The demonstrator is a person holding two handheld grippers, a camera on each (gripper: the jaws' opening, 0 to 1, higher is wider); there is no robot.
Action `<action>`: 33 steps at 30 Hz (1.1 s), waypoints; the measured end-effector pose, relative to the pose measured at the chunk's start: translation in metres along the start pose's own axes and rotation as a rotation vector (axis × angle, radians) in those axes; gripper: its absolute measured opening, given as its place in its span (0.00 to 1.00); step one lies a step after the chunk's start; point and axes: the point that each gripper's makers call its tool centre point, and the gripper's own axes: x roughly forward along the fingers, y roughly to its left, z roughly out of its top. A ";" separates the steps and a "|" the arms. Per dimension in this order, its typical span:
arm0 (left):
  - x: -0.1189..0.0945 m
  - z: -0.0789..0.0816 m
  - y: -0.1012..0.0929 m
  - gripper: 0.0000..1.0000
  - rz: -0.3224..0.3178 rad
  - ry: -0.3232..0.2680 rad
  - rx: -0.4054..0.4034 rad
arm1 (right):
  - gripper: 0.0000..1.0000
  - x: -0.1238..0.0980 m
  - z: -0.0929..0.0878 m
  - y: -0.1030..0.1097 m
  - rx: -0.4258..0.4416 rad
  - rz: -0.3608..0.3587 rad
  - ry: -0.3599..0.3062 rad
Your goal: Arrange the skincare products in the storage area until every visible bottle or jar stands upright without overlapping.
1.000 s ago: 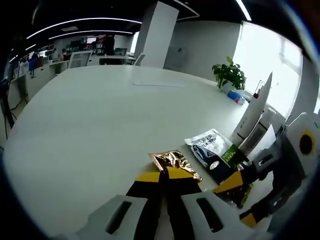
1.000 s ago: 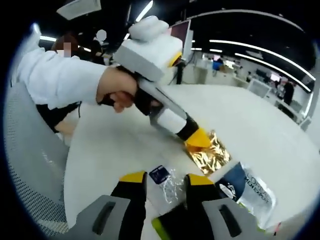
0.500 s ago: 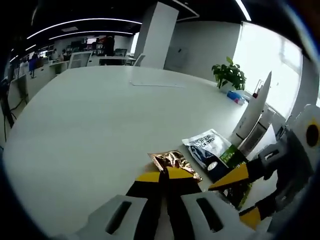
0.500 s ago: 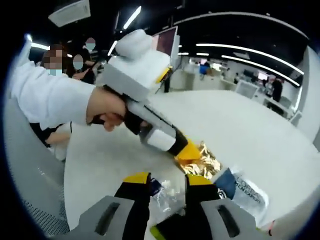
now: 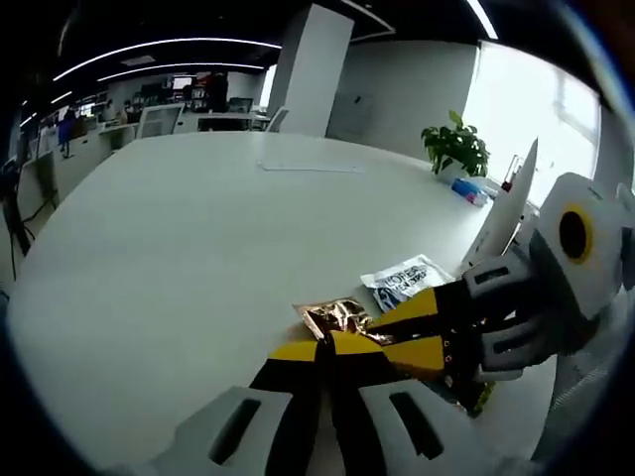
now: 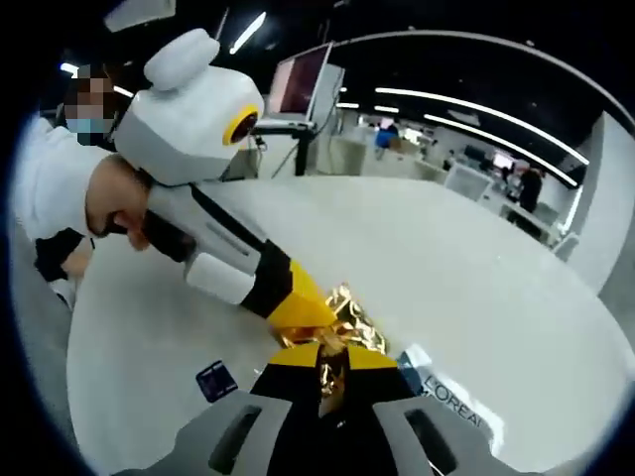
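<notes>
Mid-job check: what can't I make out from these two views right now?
- Gold sachet: its near end, left gripper view, hidden behind the left gripper; right gripper view, mostly covered by both grippers.
- White sachet: right gripper view, cut off by the right gripper.
- Green item: left gripper view, almost all behind the right gripper.
- Bottles or jars: none identifiable.

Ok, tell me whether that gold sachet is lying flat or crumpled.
Crumpled. The gold sachet shows creased, glinting folds on the table, pinched at the left gripper jaws, with the right gripper closing in.
</notes>
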 end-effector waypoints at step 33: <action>-0.058 -0.005 -0.009 0.12 -0.036 -0.006 -0.019 | 0.13 -0.033 0.004 0.021 -0.092 0.160 0.034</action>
